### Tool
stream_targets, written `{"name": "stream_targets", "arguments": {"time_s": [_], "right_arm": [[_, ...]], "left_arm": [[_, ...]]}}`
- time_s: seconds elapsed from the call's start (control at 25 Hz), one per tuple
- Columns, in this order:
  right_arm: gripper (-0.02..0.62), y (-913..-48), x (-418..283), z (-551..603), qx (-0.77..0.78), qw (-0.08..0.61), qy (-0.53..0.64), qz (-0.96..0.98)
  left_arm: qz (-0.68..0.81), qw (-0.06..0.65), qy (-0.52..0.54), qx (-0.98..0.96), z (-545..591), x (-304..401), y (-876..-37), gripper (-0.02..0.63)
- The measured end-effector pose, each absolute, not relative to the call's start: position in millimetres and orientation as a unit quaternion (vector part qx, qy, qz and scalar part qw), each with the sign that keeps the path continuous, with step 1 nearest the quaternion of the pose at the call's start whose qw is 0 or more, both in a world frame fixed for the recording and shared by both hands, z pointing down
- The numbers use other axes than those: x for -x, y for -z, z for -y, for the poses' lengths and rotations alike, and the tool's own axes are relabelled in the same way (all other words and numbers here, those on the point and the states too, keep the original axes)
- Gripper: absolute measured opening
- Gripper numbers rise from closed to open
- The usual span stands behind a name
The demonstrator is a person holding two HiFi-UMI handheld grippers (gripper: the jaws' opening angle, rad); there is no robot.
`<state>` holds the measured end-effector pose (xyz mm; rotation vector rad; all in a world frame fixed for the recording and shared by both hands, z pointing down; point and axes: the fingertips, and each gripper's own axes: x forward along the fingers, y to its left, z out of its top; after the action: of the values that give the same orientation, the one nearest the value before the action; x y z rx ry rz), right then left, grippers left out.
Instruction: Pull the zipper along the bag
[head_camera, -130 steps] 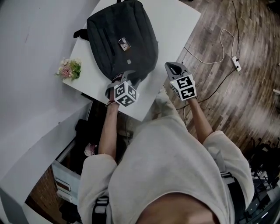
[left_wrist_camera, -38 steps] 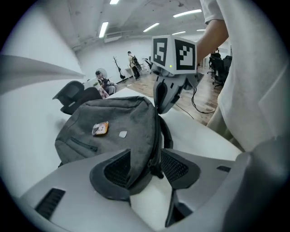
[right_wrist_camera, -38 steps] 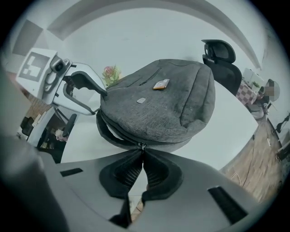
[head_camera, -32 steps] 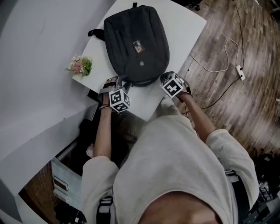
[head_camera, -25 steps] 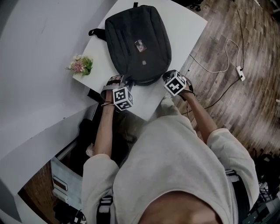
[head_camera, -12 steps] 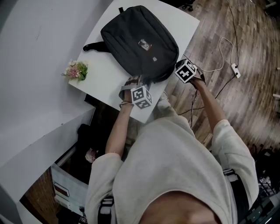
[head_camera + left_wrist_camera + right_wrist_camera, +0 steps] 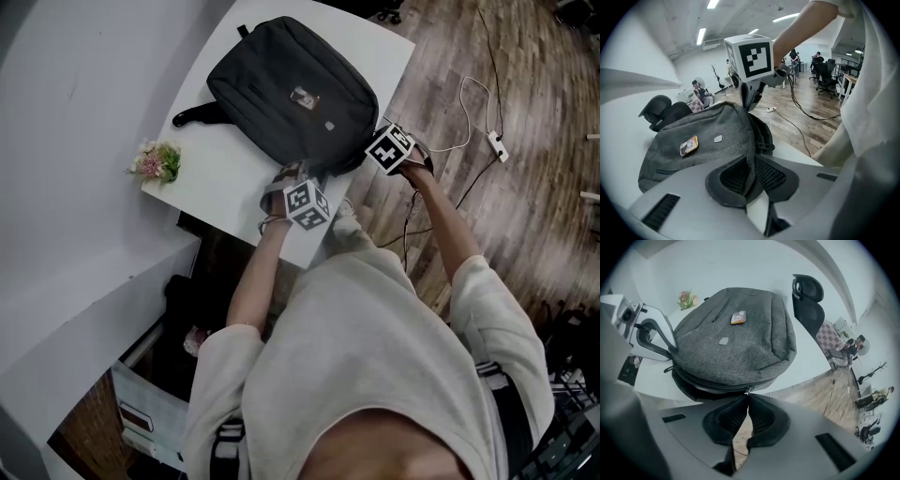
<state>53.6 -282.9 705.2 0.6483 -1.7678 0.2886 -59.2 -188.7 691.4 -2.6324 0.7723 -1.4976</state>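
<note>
Left gripper view shows the left claw (image 7: pixel 751 161) just closing onto a corner of the bag (image 7: pixel 708 136) – right claw (image 7: pixel 748 397) pinched shut on the zip pull (image 7: pixel 748 390), bag at the worktop (image 7: pixel 211 178) edge – so pulling looks ready.

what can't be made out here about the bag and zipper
- Zipper pull: under the right gripper in the head view; mostly covered by shut jaws in the right gripper view.
- Print on the small tag: too small and blurred in every view.
- Zipper's run round the backpack's far side: behind the bag's bulk in gripper views, too fine in head view.
</note>
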Motion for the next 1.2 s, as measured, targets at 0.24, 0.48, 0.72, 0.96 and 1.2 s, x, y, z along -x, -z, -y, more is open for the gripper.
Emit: {"name": "stream_targets", "arguments": {"time_s": [0.24, 0.48, 0.72, 0.96, 1.2], "right_arm": [[0.025, -697.2, -44.9, 260.6, -0.292, 0.577, -0.129, 0.752], [0.026, -702.8, -12.1, 215.0, -0.26, 0.577, -0.144, 0.761], [0.031, -706.6, 10.5, 196.8, -0.259, 0.579, -0.151, 0.758], [0.035, -707.2, 14.1, 192.9, -0.262, 0.556, -0.169, 0.77], [0.081, -702.1, 10.3, 196.0, -0.294, 0.478, -0.214, 0.799]], "left_arm": [[-0.247, -0.006, 0.471, 0.847, 189.1, 58.5, -692.6, 0.078], [-0.243, -0.016, 0.468, 0.85, 189.4, 57.7, -692.6, 0.077], [-0.244, -0.02, 0.464, 0.851, 189.5, 59.4, -694.3, 0.075], [-0.243, -0.016, 0.463, 0.852, 186.7, 61.5, -692.9, 0.075], [-0.263, -0.016, 0.437, 0.86, 183.2, 62.1, -680.8, 0.08]]}}
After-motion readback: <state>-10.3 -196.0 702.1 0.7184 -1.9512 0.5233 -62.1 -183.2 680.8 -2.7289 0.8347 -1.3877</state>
